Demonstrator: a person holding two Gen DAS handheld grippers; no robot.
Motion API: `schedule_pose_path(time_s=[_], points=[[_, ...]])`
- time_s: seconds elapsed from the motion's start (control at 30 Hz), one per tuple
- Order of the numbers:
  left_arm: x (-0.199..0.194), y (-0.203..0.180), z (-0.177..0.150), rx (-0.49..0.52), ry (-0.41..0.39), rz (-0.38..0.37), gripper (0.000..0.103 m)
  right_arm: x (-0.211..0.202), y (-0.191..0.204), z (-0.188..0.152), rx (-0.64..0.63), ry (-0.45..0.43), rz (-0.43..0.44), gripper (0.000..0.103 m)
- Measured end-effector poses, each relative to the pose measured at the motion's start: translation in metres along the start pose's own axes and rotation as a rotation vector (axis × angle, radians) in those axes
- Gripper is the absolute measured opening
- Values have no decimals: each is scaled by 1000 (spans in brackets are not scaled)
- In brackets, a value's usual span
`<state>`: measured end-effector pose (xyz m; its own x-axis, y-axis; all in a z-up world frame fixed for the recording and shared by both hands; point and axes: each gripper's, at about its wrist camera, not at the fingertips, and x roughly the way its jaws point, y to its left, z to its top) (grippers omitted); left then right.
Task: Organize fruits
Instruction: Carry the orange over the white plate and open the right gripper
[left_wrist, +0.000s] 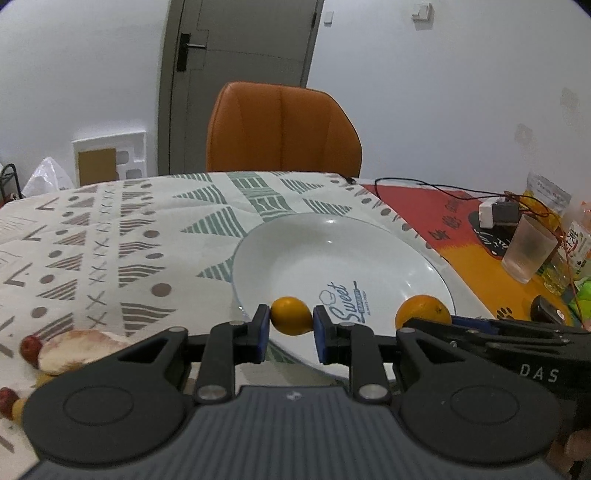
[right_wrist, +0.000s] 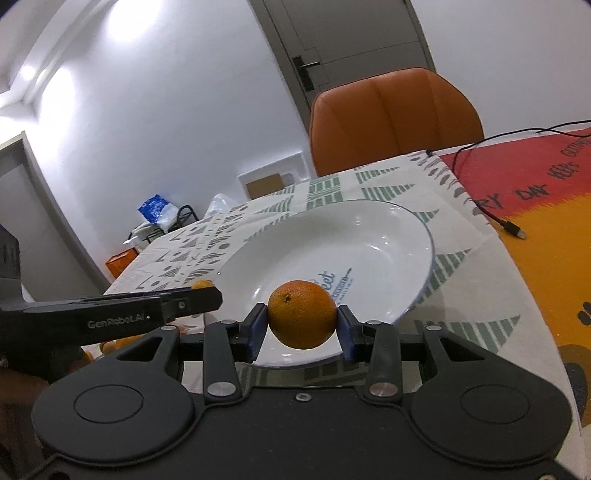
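My left gripper (left_wrist: 291, 325) is shut on a small yellow-orange fruit (left_wrist: 290, 315) and holds it over the near rim of a white plate (left_wrist: 369, 240) printed "Sweet". My right gripper (right_wrist: 302, 328) is shut on a round orange (right_wrist: 302, 314) over the plate's near rim (right_wrist: 413, 236). In the left wrist view the orange (left_wrist: 423, 310) and the right gripper's side (left_wrist: 498, 328) show at the right. In the right wrist view the left gripper (right_wrist: 192, 299) reaches in from the left with its fruit (right_wrist: 201, 284) partly hidden.
Red dates (left_wrist: 31, 349) and a pale fruit (left_wrist: 74, 350) lie on the patterned cloth at the left. A frosted cup (left_wrist: 528, 251), packets and a black cable (left_wrist: 424, 184) are at the right. An orange chair (left_wrist: 280, 129) stands behind the table.
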<state>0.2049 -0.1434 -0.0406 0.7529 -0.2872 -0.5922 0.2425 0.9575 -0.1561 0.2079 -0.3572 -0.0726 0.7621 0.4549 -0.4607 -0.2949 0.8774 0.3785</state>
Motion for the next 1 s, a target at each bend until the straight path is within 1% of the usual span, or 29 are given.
schedule_pose_path(time_s=[0.13, 0.3, 0.43, 0.5, 0.57, 0.73, 0.83, 0.9, 0.93, 0.97, 1.0], points=[[4, -5, 3, 10, 5, -15, 24, -2, -7, 2, 17, -4, -16, 41], [6, -8, 5, 1, 10, -13, 24, -10, -10, 7, 11, -29, -22, 42], [4, -10, 7, 1, 3, 3, 24, -16, -10, 7, 13, -30, -20, 42], [2, -10, 8, 1, -1, 10, 27, -19, -10, 6, 18, -30, -17, 42], [-1, -9, 8, -3, -1, 22, 27, -21, -11, 6, 25, -31, -16, 42], [-11, -5, 6, -8, -1, 33, 29, -24, -10, 5, 28, -34, -4, 47], [-19, -1, 6, -21, -2, 57, 38, -26, -8, 4, 24, -39, 0, 53], [-25, 3, 6, -31, -8, 70, 51, -27, -7, 4, 24, -46, 9, 57], [-30, 6, 6, -36, -14, 77, 54, -27, -6, 4, 25, -51, 11, 63], [-34, 8, 6, -40, -21, 83, 61, -28, -4, 4, 24, -57, 8, 73], [-39, 11, 6, -47, -33, 95, 68, -28, -3, 4, 22, -62, -1, 77]])
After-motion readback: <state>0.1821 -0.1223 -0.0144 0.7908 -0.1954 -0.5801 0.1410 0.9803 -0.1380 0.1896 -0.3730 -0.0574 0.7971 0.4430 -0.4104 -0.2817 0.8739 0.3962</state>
